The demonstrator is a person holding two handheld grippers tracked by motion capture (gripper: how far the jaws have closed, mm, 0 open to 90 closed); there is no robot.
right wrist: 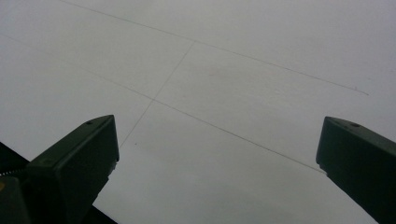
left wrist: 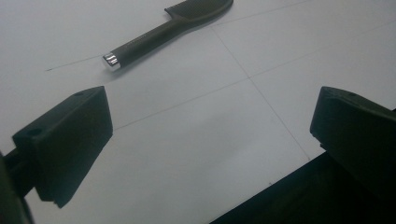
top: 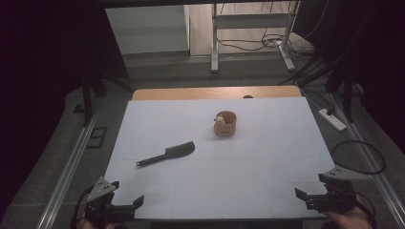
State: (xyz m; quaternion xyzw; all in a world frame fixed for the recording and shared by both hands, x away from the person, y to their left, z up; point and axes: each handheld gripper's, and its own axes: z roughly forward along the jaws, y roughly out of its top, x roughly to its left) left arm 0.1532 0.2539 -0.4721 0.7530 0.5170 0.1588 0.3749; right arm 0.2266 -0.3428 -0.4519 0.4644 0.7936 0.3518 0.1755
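Observation:
A dark spatula lies flat on the white tabletop, left of centre, its handle pointing toward the near left. In the left gripper view the spatula lies ahead of the jaws, its silver handle cap nearest. A small wooden cup with something pale inside stands near the table's middle, farther back. My left gripper rests open at the near left corner, jaws wide apart with nothing between them. At the near right edge my right gripper is open too, over bare tabletop.
A wooden strip borders the table's far edge. Dark curtains stand at both sides. A white power strip and cables lie on the floor at the right. A metal desk frame stands beyond the table.

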